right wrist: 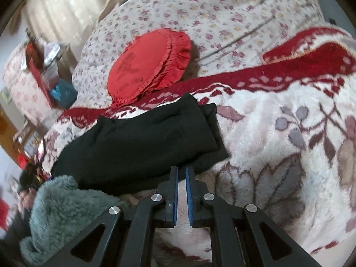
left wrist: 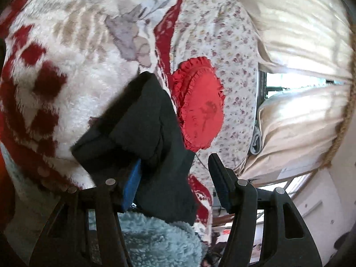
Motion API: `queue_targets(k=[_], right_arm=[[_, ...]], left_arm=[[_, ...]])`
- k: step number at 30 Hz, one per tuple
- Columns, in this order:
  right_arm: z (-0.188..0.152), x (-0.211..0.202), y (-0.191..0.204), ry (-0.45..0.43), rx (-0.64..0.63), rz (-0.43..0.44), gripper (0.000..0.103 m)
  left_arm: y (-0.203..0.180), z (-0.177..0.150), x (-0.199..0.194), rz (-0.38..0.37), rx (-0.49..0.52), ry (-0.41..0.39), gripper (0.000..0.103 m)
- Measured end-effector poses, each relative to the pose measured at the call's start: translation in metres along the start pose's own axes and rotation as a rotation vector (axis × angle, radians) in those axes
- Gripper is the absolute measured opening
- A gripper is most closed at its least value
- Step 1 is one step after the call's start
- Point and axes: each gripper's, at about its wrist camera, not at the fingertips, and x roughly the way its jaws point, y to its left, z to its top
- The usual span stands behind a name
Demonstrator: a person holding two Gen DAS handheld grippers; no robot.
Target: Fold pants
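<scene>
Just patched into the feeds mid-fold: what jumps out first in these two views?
The black pants lie folded into a compact bundle on the fluffy red-and-white floral blanket. Just beyond them, a round red ruffled cushion sits on the small-flowered bedspread. The left gripper stands open beside the pants; the right gripper is shut and empty.

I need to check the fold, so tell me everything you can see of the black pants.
The black pants are folded into a thick, layered oblong bundle of soft, matte dark fabric, the layers' edges staggered at one end. They lie flat on the fuzzy red-and-white blanket, just in front of the round red ruffled cushion. The left claw is open, its blue pad against the fabric. The right claw is shut and empty at the bundle's near edge.
</scene>
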Motion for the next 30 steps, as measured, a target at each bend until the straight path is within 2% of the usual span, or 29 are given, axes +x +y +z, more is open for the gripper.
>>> queue_targets(k=[3, 5, 7, 11, 13, 15, 16, 17, 20, 22, 25, 27, 28, 30], right_arm=[[0.003, -0.003, -0.014, -0.003, 0.135, 0.029, 0.008], [0.003, -0.006, -0.028, -0.020, 0.252, 0.065, 0.022], [0.001, -0.006, -0.045, -0.035, 0.393, 0.125, 0.029], [-0.003, 0.002, -0.064, -0.027, 0.563, 0.248, 0.029], [-0.006, 0.007, -0.075, -0.055, 0.676, 0.344, 0.029], [-0.007, 0.010, -0.085, -0.082, 0.763, 0.400, 0.029], [-0.007, 0.014, -0.088, -0.079, 0.790, 0.413, 0.029], [-0.007, 0.019, -0.092, -0.064, 0.815, 0.409, 0.029], [-0.004, 0.031, -0.095, -0.036, 0.815, 0.404, 0.029], [-0.002, 0.041, -0.095, -0.007, 0.809, 0.402, 0.029], [0.000, 0.047, -0.092, 0.007, 0.779, 0.412, 0.029], [0.007, 0.045, -0.086, 0.020, 0.705, 0.362, 0.021], [0.013, 0.043, -0.081, 0.025, 0.653, 0.332, 0.006], [0.023, 0.033, -0.073, 0.002, 0.572, 0.310, 0.004]], left_arm=[[0.002, 0.001, 0.006, 0.079, 0.035, 0.000, 0.058], [0.004, 0.000, 0.013, 0.129, 0.061, 0.004, 0.058], [0.005, -0.004, 0.018, 0.142, 0.078, 0.006, 0.058], [-0.008, -0.013, 0.024, 0.208, 0.191, -0.006, 0.058], [-0.014, -0.016, 0.023, 0.235, 0.239, -0.033, 0.050], [-0.016, -0.018, 0.023, 0.246, 0.261, -0.042, 0.033], [-0.017, -0.019, 0.023, 0.264, 0.272, -0.047, 0.025], [-0.016, -0.019, 0.024, 0.275, 0.277, -0.046, 0.025], [-0.011, -0.018, 0.024, 0.295, 0.274, -0.043, 0.020], [-0.010, -0.017, 0.025, 0.306, 0.270, -0.045, 0.011], [-0.014, -0.015, 0.024, 0.310, 0.275, -0.037, 0.007], [-0.022, -0.012, 0.024, 0.321, 0.294, -0.037, 0.006], [-0.029, -0.010, 0.023, 0.313, 0.297, -0.044, 0.005], [-0.045, -0.006, 0.016, 0.257, 0.288, -0.064, 0.005]])
